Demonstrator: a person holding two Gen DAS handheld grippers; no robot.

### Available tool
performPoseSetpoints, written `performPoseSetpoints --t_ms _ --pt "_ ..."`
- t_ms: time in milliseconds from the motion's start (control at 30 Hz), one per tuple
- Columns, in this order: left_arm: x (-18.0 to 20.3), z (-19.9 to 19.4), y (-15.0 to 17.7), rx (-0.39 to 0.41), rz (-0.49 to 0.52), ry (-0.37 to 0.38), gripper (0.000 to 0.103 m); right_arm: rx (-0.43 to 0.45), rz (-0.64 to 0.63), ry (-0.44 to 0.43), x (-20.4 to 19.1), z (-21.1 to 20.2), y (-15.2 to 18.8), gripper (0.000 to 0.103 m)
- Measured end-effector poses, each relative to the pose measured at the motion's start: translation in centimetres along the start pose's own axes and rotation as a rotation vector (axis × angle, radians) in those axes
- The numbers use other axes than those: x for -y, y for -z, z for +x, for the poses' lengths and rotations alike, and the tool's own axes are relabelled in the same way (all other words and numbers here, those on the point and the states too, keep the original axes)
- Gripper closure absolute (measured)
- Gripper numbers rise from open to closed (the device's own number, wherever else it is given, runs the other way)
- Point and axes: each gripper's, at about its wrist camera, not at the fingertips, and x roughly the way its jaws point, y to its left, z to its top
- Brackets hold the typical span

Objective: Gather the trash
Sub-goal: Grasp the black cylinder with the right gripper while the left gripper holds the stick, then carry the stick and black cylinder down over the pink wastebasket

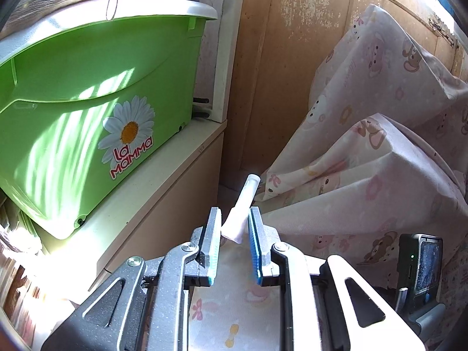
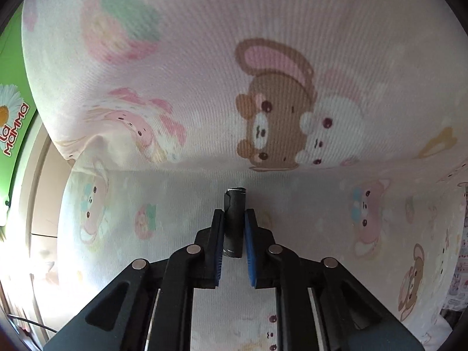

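Left wrist view: the left gripper [image 1: 234, 225] has a pale pink and white plastic tube [image 1: 241, 204] between its blue-padded fingers [image 1: 255, 242]. The tube touches the right pad, but a gap shows on the left side, so whether it is truly pinched I cannot tell. The tube leans forward and to the right, its clear tip aimed at the fold of the cartoon-bear printed pink sheet [image 1: 365, 158]. A lime-green plastic tub with a daisy sticker and white lid [image 1: 87, 111] sits on a cream cabinet [image 1: 163, 175] to the left; judged as a possible place for the trash, though its lid looks closed. A worn wooden door [image 1: 292, 58] stands behind.

Right wrist view: the right gripper [image 2: 234, 225] is clamped on a short dark grey rolled cylinder [image 2: 234, 222], held upright between the pads with both ends sticking out. The same printed sheet fills nearly the whole frame, very close. That suggests the piece is just clear of the bedding. The green tub shows only as a sliver at the left edge.

Judgement: both items are in hand and drop-off remains.
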Motion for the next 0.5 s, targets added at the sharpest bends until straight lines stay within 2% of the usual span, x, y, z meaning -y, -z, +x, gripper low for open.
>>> performPoseSetpoints --t_ms 200,367,500 --pt "-0.2 0.1 0.3 -0.013 -0.015 0.019 0.085 0.050 -0.070 -0.039 0.5 -2.7 1.7 0.089" --pt "0.8 -0.2 0.9 -0.002 0.032 0.015 0.089 0.103 -0.105 -0.110 0.5 -5.5 3.9 0.089" --pt "2.7 0.2 2.1 0.003 0.087 0.025 0.092 0.146 -0.121 -0.157 2.1 -8.2 5.7 0.089"
